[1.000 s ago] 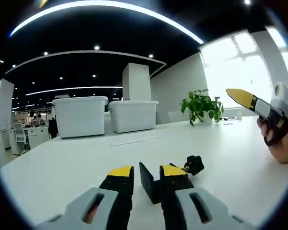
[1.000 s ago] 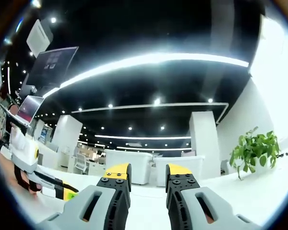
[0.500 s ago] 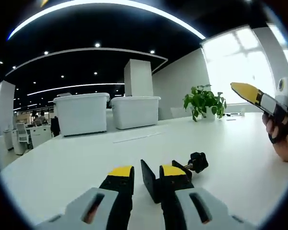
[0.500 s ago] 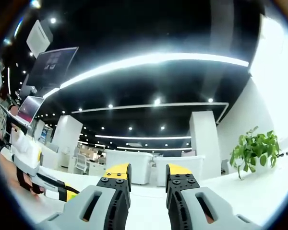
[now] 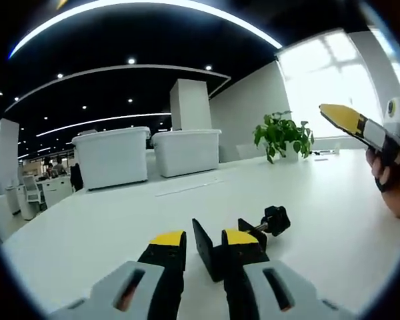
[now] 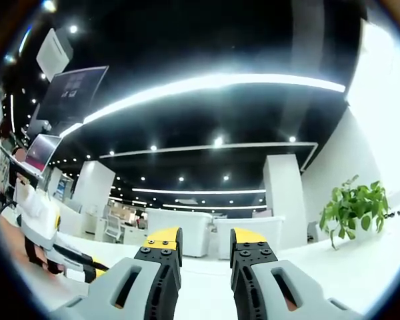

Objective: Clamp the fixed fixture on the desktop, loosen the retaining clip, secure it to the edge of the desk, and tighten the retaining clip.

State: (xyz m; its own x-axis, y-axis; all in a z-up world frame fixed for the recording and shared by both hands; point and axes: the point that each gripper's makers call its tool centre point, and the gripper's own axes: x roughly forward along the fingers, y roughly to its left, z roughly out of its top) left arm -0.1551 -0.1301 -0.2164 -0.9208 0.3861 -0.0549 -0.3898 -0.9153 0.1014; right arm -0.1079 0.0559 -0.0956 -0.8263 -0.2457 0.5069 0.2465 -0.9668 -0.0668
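Lower centre of the left gripper view: the left gripper (image 5: 203, 239) stands with jaws spread around the black plate of the fixed fixture (image 5: 237, 237), which lies on the white desk (image 5: 107, 223), its retaining clip knob (image 5: 275, 219) pointing right. At far right, the right gripper (image 5: 360, 130) is raised above the desk; in its own view its jaws (image 6: 205, 244) stand apart, holding nothing. A potted plant (image 5: 282, 137) sits behind.

You face a white bench (image 5: 107, 220), two white bins (image 5: 113, 157), a plant (image 5: 282, 137), a bright window (image 5: 323, 87), and curved ceiling lights (image 6: 213, 83).
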